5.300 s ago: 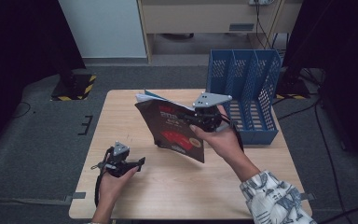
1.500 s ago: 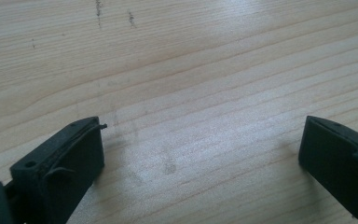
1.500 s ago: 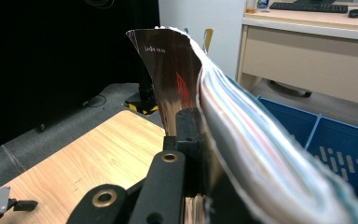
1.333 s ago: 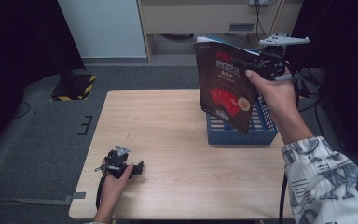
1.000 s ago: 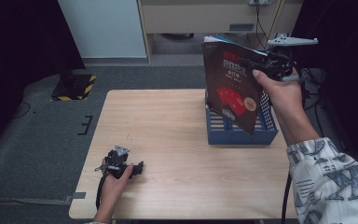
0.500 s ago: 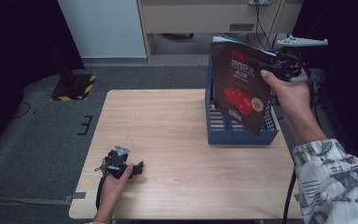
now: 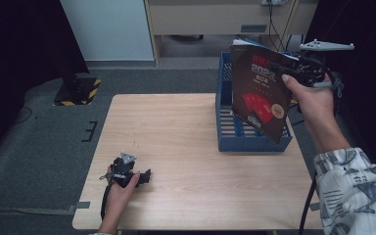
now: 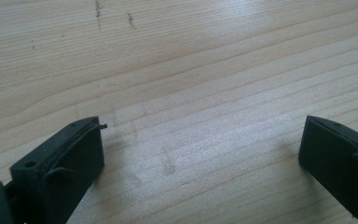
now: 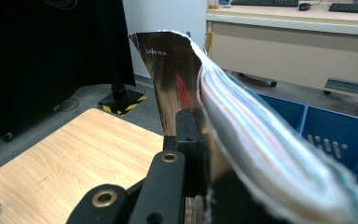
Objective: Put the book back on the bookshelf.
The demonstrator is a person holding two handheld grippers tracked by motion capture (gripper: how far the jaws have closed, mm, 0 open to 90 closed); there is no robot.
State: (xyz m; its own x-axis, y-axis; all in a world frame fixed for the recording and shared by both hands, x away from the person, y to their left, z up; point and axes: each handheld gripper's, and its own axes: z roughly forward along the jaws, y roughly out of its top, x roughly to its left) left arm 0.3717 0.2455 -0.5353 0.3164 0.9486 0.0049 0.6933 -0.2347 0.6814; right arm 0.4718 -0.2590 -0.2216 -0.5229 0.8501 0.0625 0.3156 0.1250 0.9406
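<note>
The right gripper (image 7: 293, 73) is clamped on the edge of a dark magazine (image 7: 259, 90) with red cover art, holding it upright in the air above the blue file rack (image 7: 230, 137) at the table's far right (its lower corner hangs in front of the rack's near wall). In the right gripper view the pages (image 9: 261, 140) fan out beside the closed jaws. The left gripper (image 7: 127, 172) rests on the wooden table (image 7: 176, 147) near its front left, jaws spread wide with nothing between them.
</note>
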